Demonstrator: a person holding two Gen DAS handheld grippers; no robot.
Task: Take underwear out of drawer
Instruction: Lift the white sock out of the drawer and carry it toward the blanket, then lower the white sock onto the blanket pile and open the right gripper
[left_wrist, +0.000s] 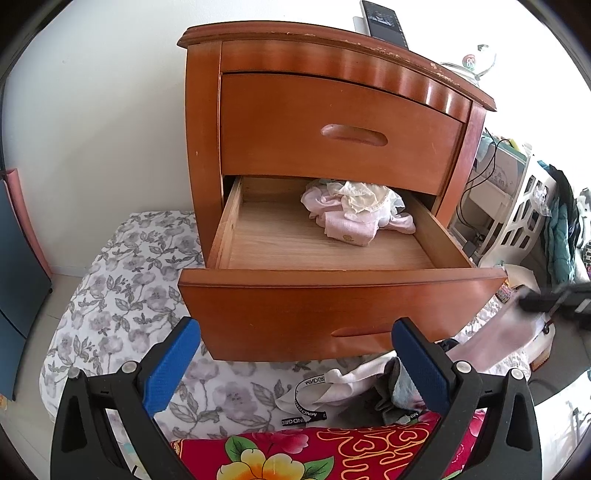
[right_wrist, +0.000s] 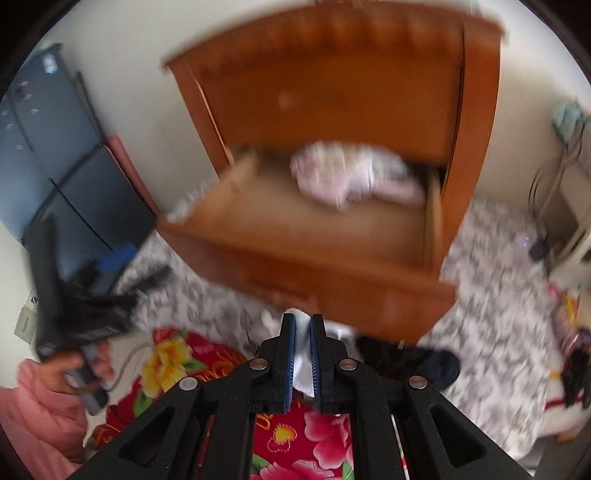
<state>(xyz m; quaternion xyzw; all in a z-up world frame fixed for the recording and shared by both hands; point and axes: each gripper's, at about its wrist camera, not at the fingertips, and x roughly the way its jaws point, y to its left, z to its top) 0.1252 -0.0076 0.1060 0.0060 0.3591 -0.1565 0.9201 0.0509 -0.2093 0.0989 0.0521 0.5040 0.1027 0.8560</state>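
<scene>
Crumpled pale pink underwear (left_wrist: 351, 210) in drawer (left_wrist: 332, 254)

Drawer (left_wrist: 332, 254) pulled open ahead of left gripper (left_wrist: 295, 354); underwear (left_wrist: 354, 210) heaped at its far right; garments (left_wrist: 354, 391) piled below, between the tongs.

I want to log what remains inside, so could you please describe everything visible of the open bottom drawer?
The drawer is the lower of two in a reddish-brown wooden nightstand, pulled well out. Its curved front has a carved slot handle; the inside walls and floor are pale, bare wood. A crumpled pile of underwear, pink and cream with some lace, lies at the back right, partly under the closed upper drawer. The rest of the floor is bare. No gripper touches it.
</scene>
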